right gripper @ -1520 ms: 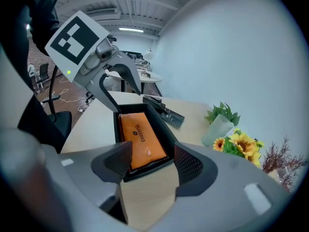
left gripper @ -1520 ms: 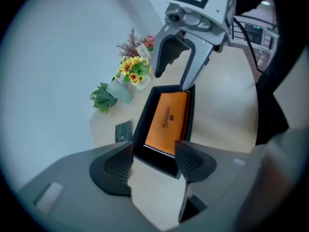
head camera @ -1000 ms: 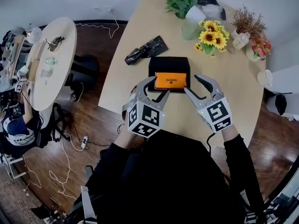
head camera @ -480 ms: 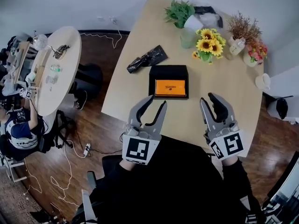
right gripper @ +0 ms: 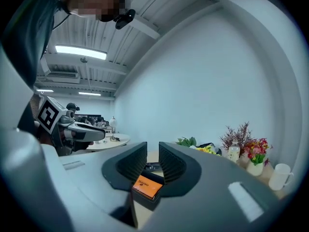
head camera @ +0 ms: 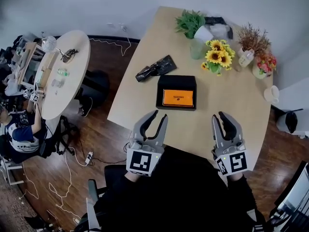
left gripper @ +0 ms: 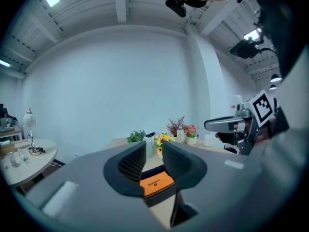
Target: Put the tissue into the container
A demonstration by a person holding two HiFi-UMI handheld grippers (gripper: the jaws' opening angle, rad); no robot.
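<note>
An orange tissue pack (head camera: 177,97) lies inside a black rectangular container (head camera: 176,80) on the light wooden table (head camera: 145,100). Both grippers hover over the table's near edge, short of the container. My left gripper (head camera: 158,116) is shut and empty. My right gripper (head camera: 220,116) is still closing, its jaws nearly together with nothing between them. In the left gripper view the orange pack (left gripper: 157,182) shows below the narrow slit of the pads. The right gripper view shows the same pack (right gripper: 147,186) beneath its pads.
A black wrapped package (head camera: 155,67) lies left of the container. Sunflowers (head camera: 217,57), a green plant (head camera: 189,21), dried flowers (head camera: 251,42) and a white cup (head camera: 272,94) stand at the far and right side. A round table (head camera: 63,76) with a seated person (head camera: 19,129) is at the left.
Both grippers have drawn back from the container's near side toward the person, and their jaws have gone from wide apart to nearly together. The tissue pack stays in the container.
</note>
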